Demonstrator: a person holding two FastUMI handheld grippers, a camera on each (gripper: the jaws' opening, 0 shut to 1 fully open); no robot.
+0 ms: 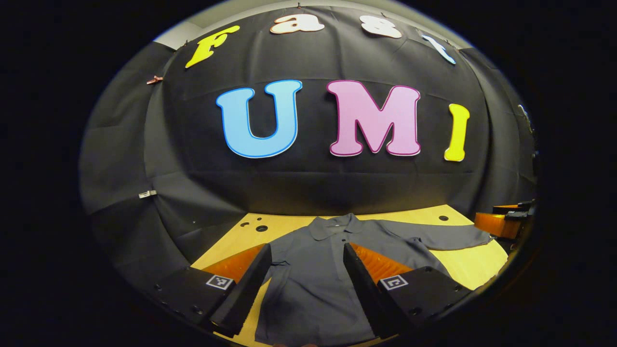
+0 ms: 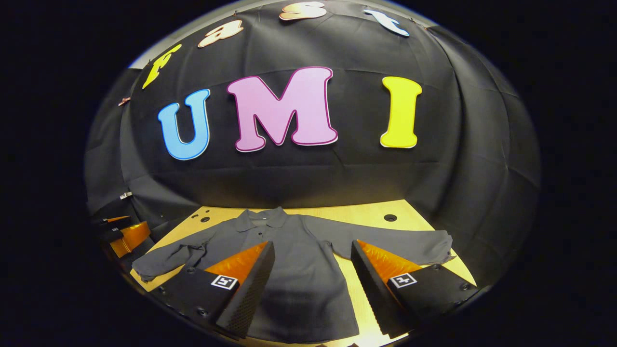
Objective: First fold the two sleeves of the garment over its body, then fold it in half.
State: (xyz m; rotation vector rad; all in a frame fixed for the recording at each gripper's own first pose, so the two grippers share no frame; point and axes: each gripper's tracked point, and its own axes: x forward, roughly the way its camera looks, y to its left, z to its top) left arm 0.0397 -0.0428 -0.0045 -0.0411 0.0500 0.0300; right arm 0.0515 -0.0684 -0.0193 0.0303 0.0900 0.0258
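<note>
A dark grey collared shirt (image 2: 294, 270) lies flat on the wooden worktop (image 2: 381, 212), collar at the far side, hem near, both long sleeves spread outward. The left sleeve (image 2: 168, 258) is rumpled near its cuff; the right sleeve (image 2: 400, 243) runs out to the worktop's right edge. No fold looks made yet.

The left claw (image 1: 308, 279) hangs released over the shirt's body, fingers wide apart, gripping nothing. The right claw (image 2: 313, 284) is likewise released, poised over the body's right side.

Likely risks: pinching a sleeve mid-length instead of at the cuff would drag the shoulder and skew the body. The bunched left sleeve could fold over with its creases trapped. A claw closing too deep might catch two layers, or scrape the worktop and miss the thin cloth. The right cuff, near the edge, could slip off.
</note>
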